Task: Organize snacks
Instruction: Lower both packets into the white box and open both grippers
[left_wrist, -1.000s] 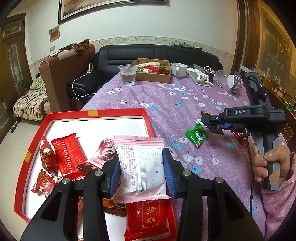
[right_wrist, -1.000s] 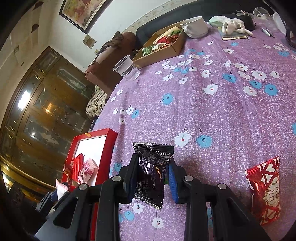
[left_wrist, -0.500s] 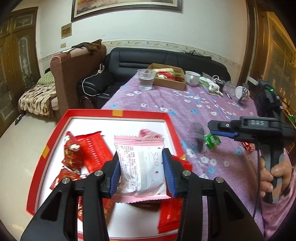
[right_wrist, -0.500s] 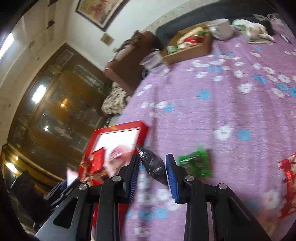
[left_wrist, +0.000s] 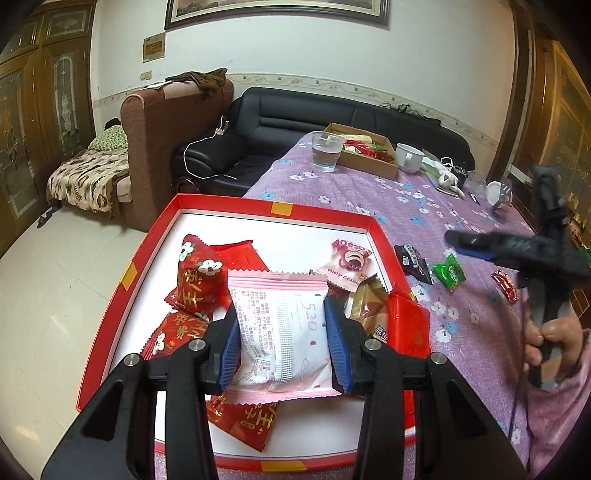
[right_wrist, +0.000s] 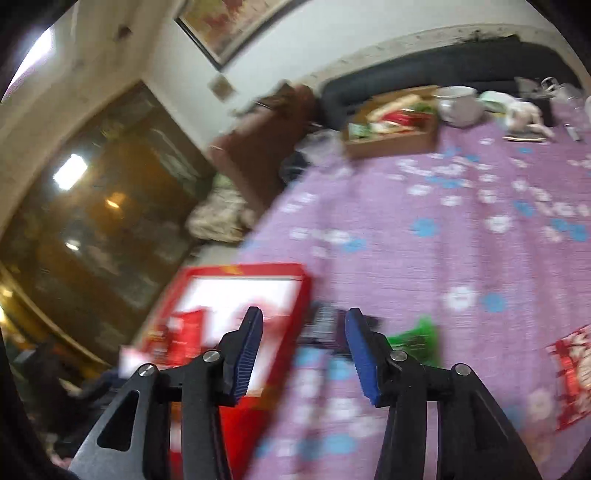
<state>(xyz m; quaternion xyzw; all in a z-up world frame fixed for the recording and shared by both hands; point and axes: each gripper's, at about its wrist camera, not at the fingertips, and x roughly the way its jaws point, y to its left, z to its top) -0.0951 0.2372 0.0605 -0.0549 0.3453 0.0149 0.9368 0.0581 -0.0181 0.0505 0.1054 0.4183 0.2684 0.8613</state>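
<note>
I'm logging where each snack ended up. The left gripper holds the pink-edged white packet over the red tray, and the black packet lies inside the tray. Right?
Not quite. The black packet lies on the purple tablecloth just outside the red tray, as the left wrist view shows. The left gripper does hold the pink-edged white packet over the tray.

A living room beyond the purple floral tabletop (left_wrist: 369, 206).
A black leather sofa (left_wrist: 314, 114) lines the far wall beside a brown armchair (left_wrist: 159, 147) draped with dark clothing. A clear plastic cup (left_wrist: 327, 151) of water and a white mug (left_wrist: 408, 157) stand at the tabletop's far end. A framed painting (left_wrist: 277, 11) hangs above; wooden cabinets (left_wrist: 33, 92) flank the room.
</note>
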